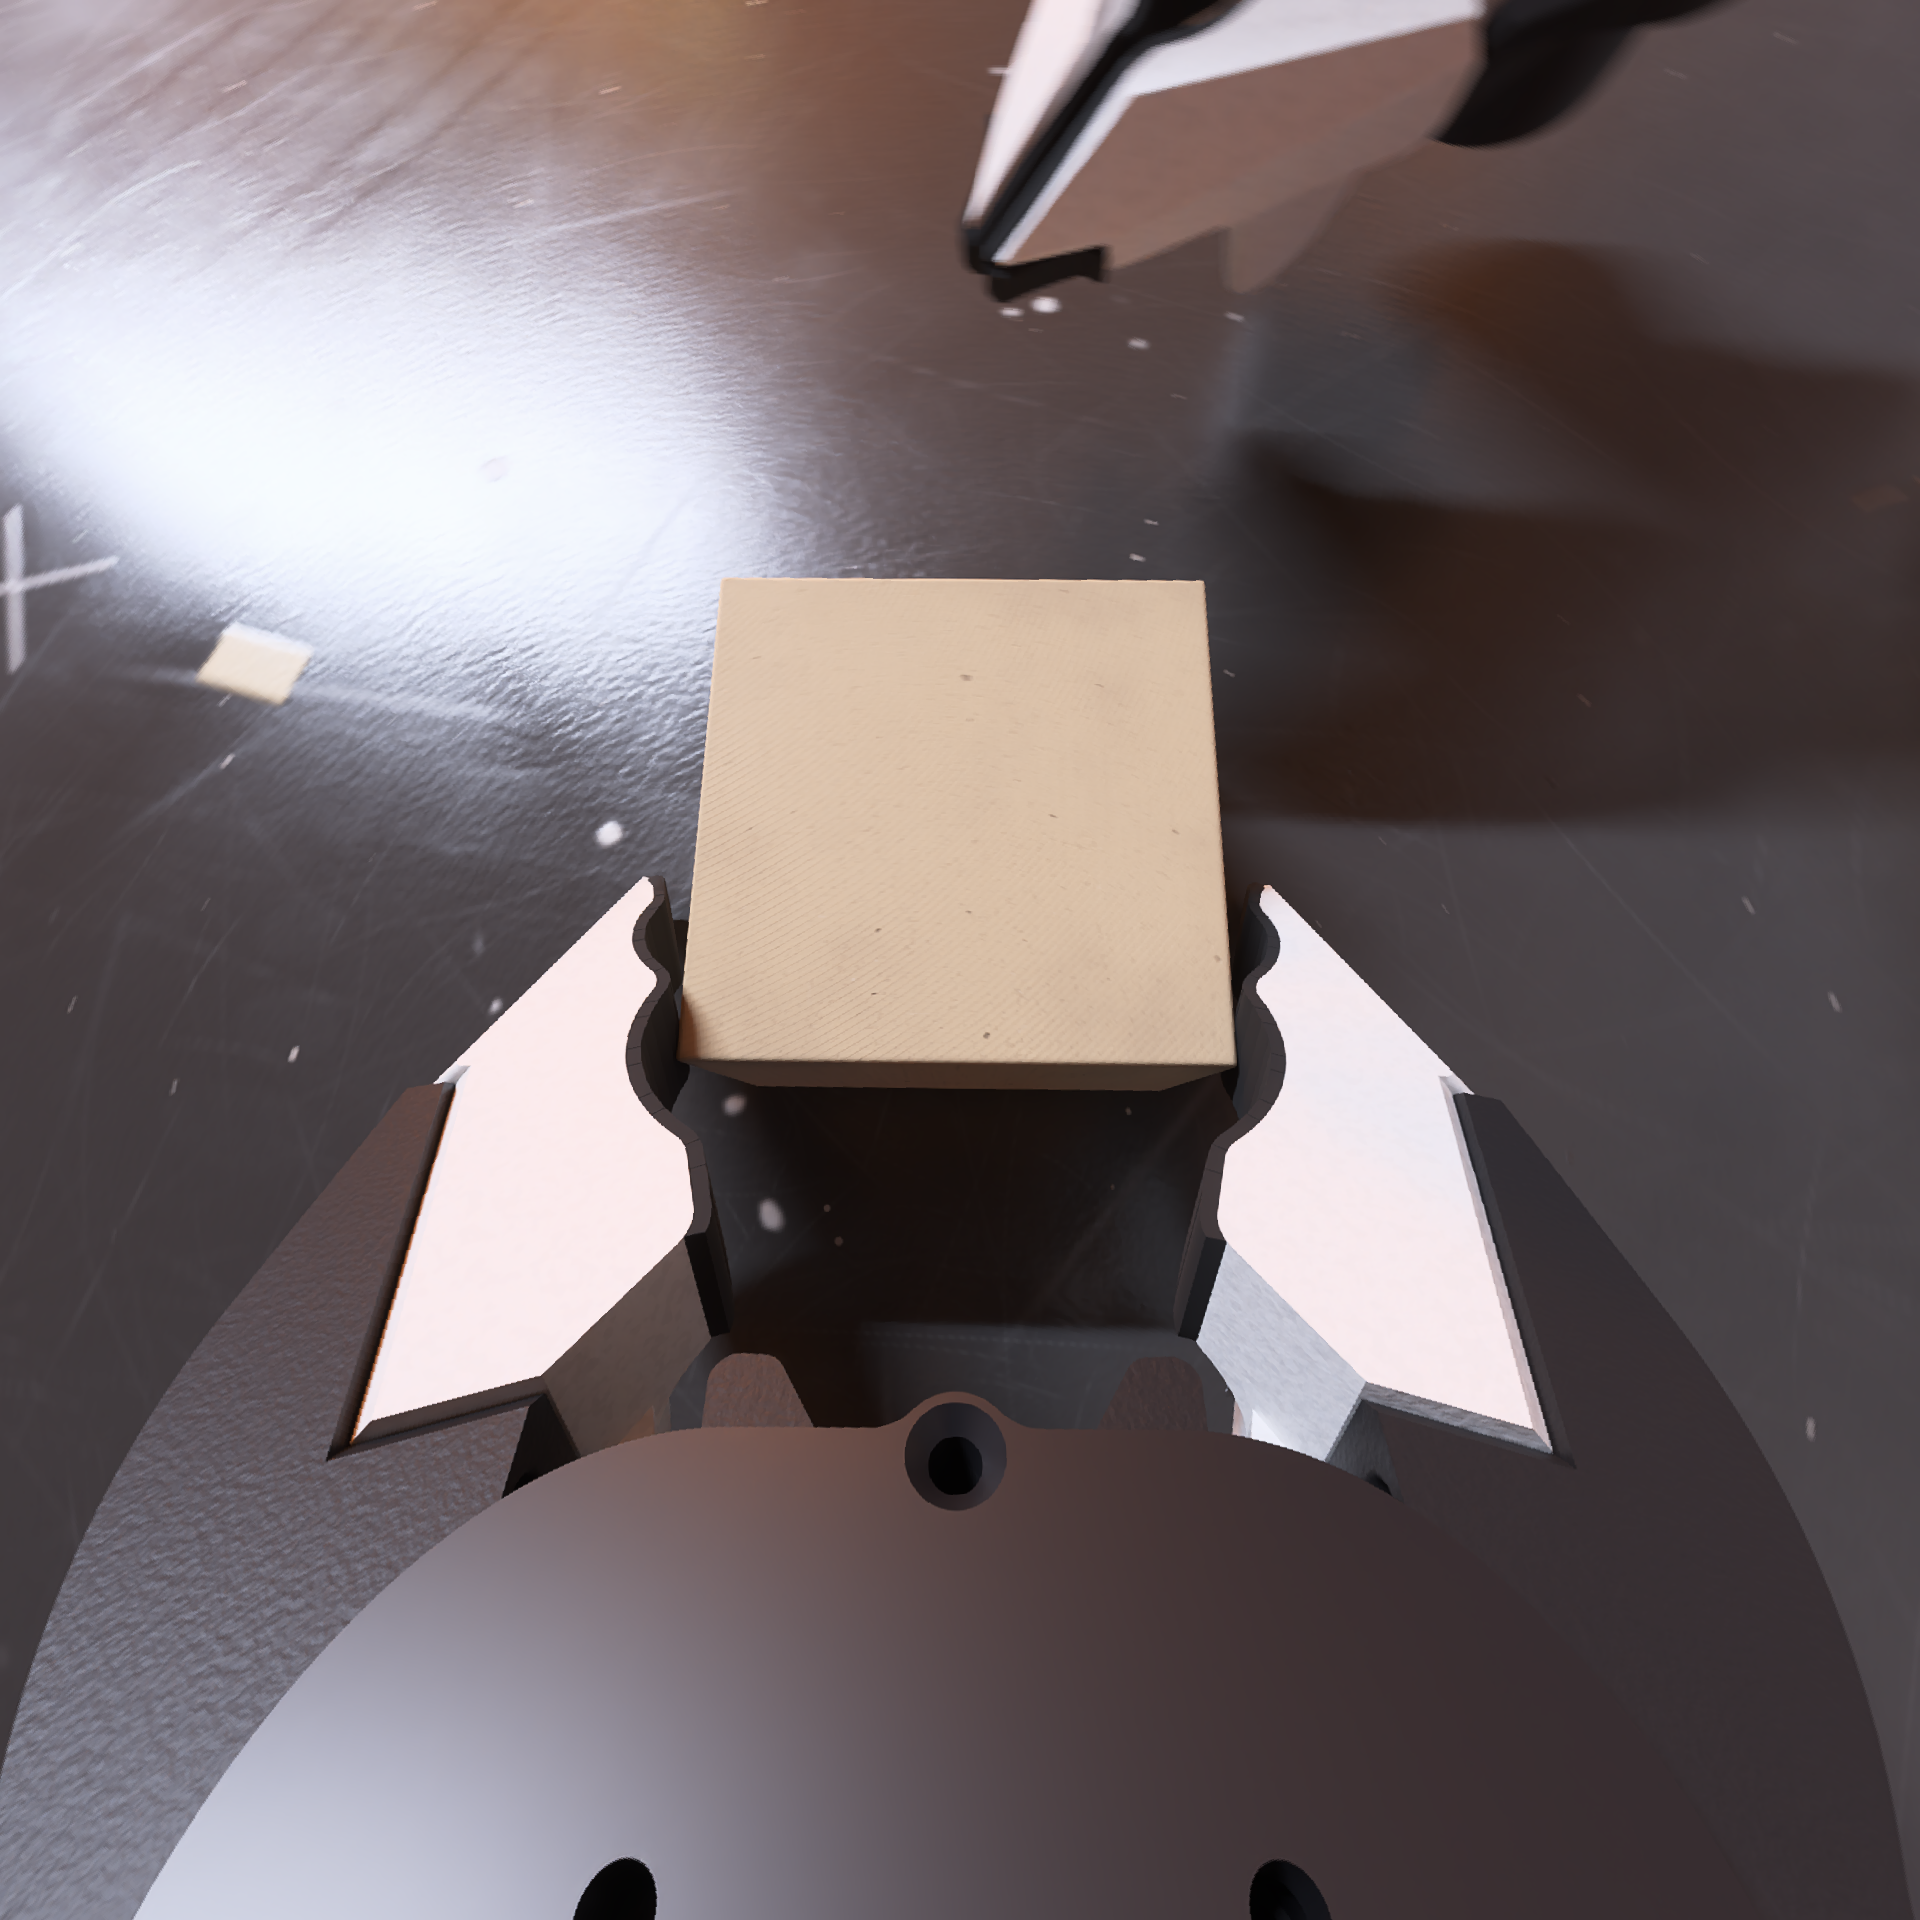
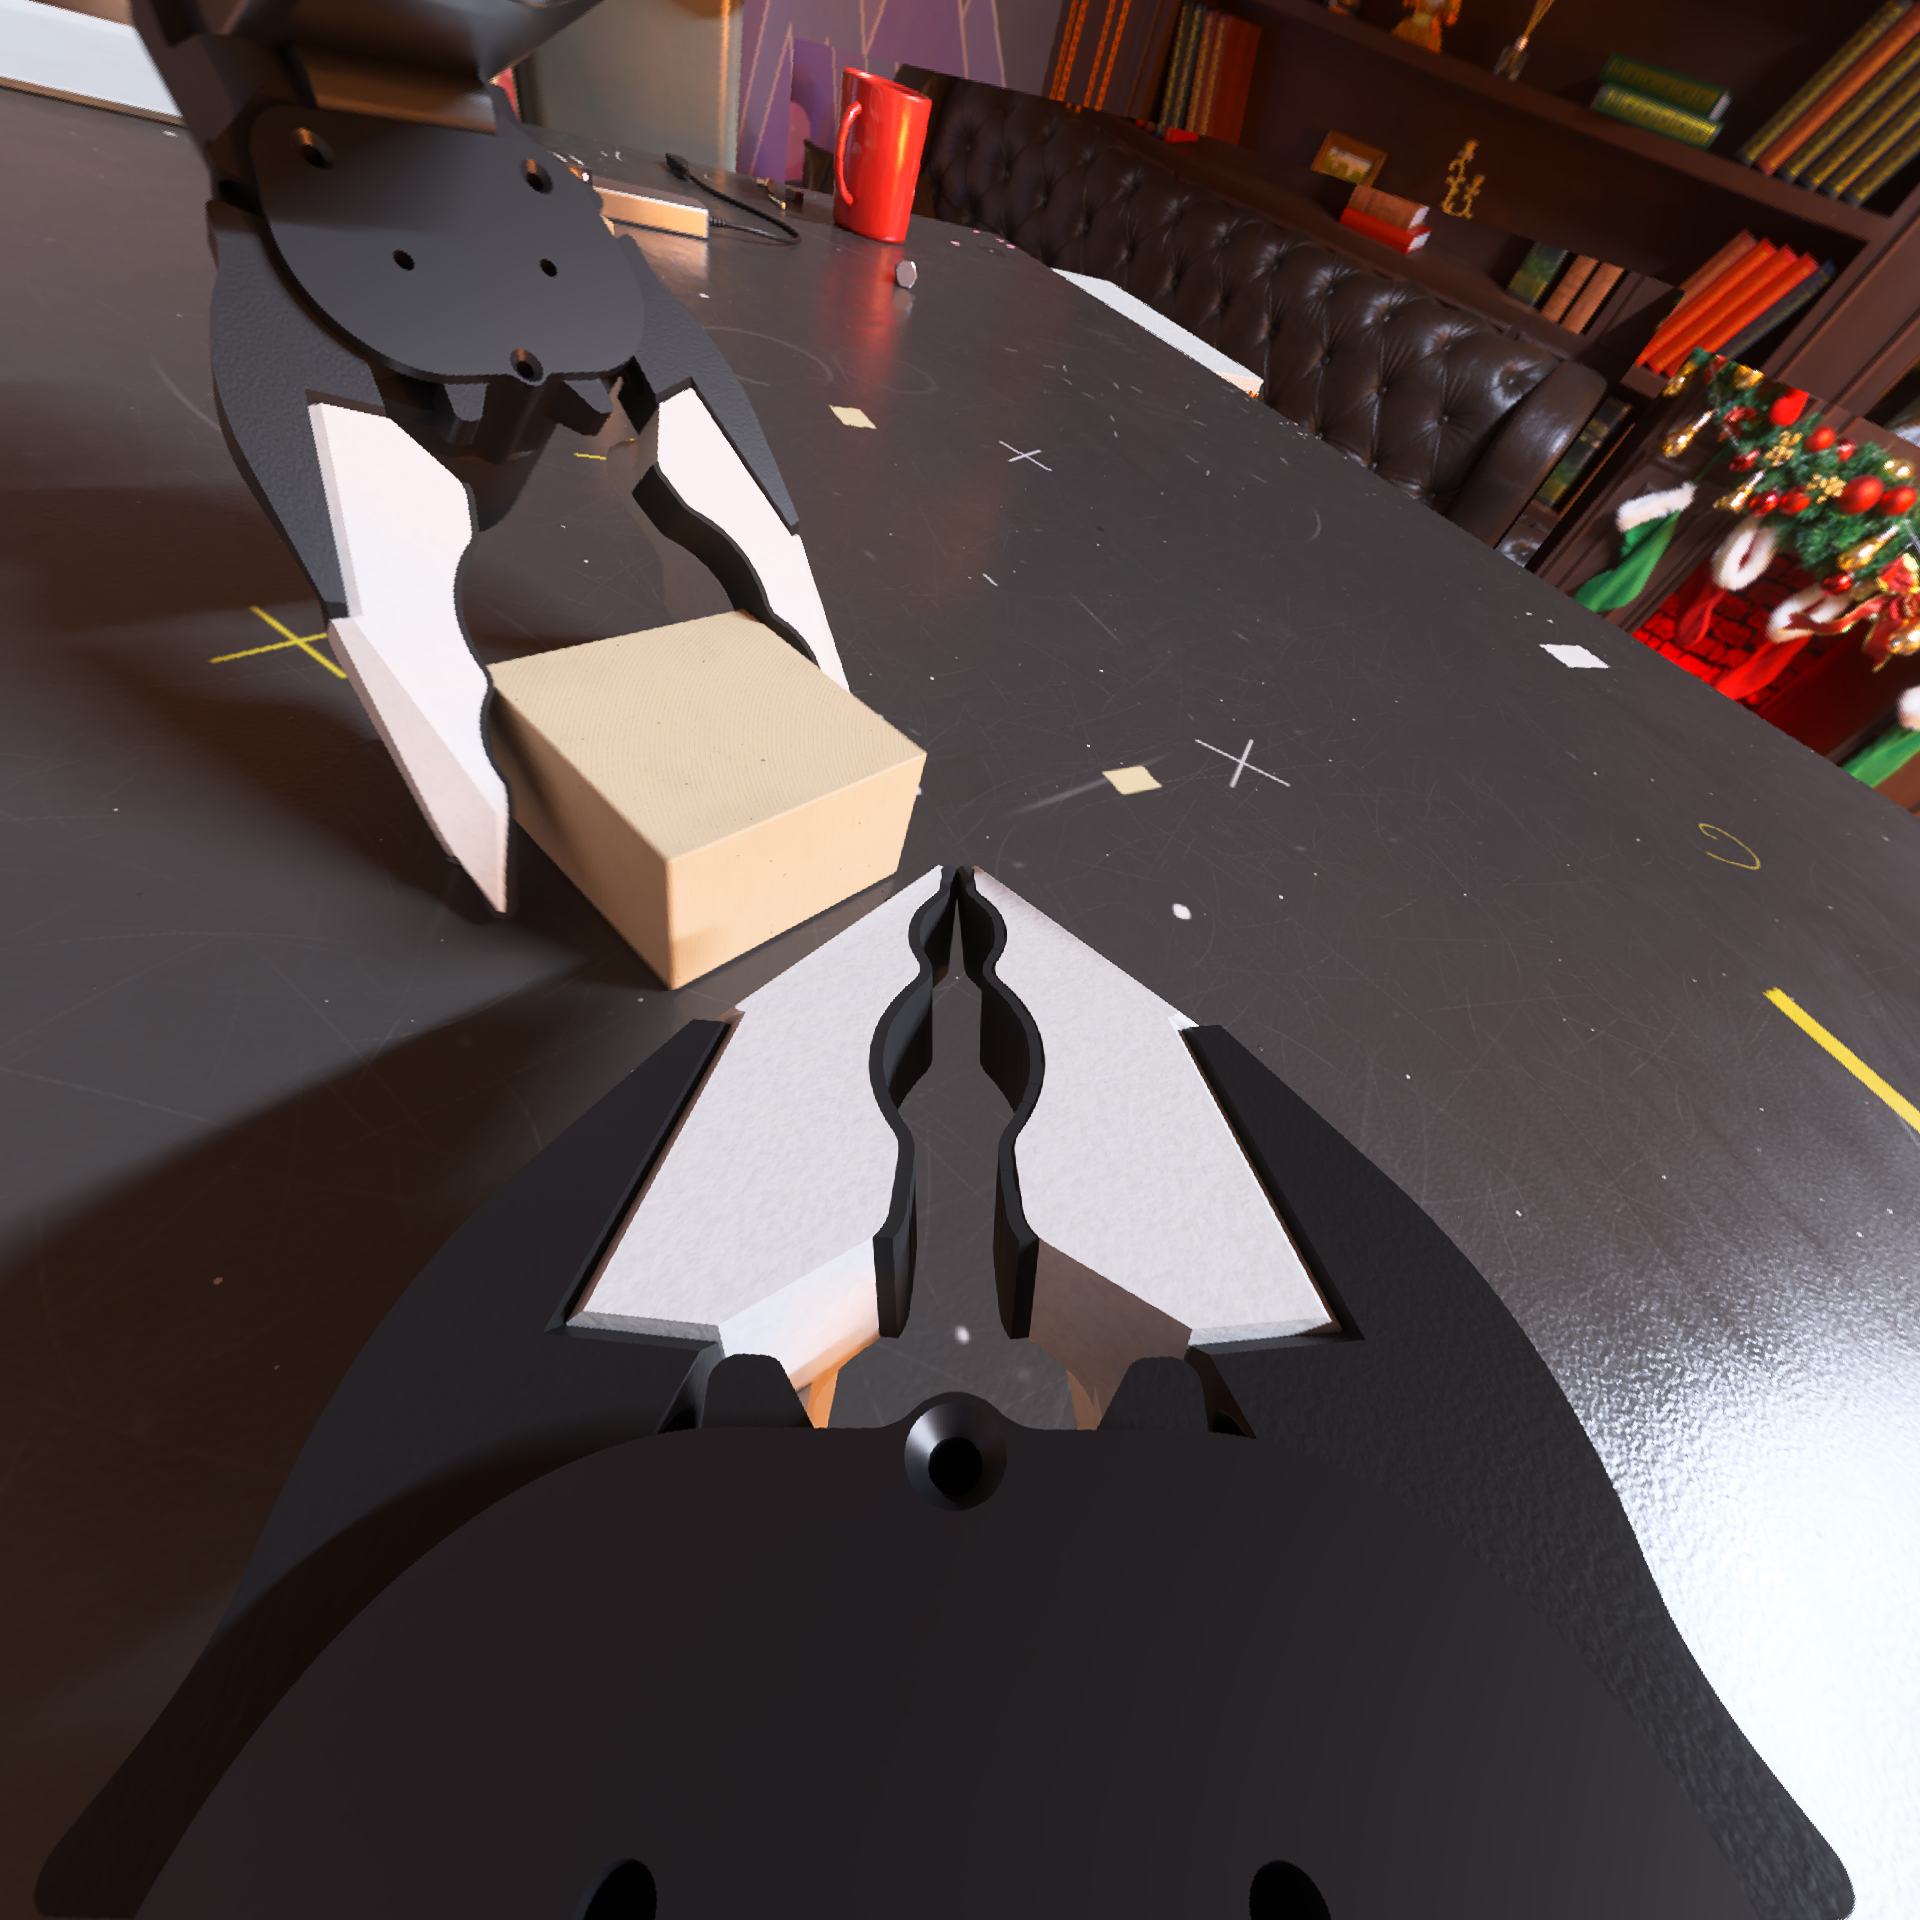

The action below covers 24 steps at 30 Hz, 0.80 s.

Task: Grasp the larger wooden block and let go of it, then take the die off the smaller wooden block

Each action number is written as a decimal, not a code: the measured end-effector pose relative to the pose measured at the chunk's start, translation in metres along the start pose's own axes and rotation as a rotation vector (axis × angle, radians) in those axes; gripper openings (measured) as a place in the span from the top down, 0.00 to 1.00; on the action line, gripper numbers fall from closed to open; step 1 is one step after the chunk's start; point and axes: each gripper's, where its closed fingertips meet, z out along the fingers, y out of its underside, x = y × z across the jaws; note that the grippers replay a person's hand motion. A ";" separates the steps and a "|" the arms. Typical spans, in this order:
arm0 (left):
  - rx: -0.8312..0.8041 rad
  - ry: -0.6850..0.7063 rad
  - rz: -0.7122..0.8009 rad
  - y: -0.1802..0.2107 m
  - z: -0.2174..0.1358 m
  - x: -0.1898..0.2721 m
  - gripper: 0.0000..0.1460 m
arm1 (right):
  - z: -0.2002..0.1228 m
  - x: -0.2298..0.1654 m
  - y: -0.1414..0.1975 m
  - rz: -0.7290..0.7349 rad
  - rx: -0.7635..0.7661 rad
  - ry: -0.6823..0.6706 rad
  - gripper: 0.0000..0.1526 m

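Note:
The larger wooden block, a pale tan cuboid, rests on the dark table. My left gripper has a finger against each of its side faces and is shut on it. The right wrist view shows the same block between the left gripper's white fingers. My right gripper is shut and empty, with its tips just off the block's near right corner. It also shows at the top of the left wrist view, hovering above the table. No smaller block or die is in view.
The dark scratched table carries flat tan patches and chalk crosses. A red mug and a cable stand at the far end. A leather sofa and bookshelves lie beyond the table's right edge.

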 end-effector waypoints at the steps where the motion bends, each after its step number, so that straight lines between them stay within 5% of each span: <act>1: 0.002 0.046 0.043 0.000 0.000 0.004 0.27 | 0.000 0.000 0.000 0.000 0.001 0.000 1.00; 9: 0.001 0.289 0.250 0.004 -0.004 0.024 0.27 | 0.000 -0.001 0.000 -0.008 0.001 -0.003 1.00; 24: -0.004 0.272 0.243 0.004 -0.004 0.022 0.27 | -0.001 -0.003 0.000 -0.021 0.006 -0.012 1.00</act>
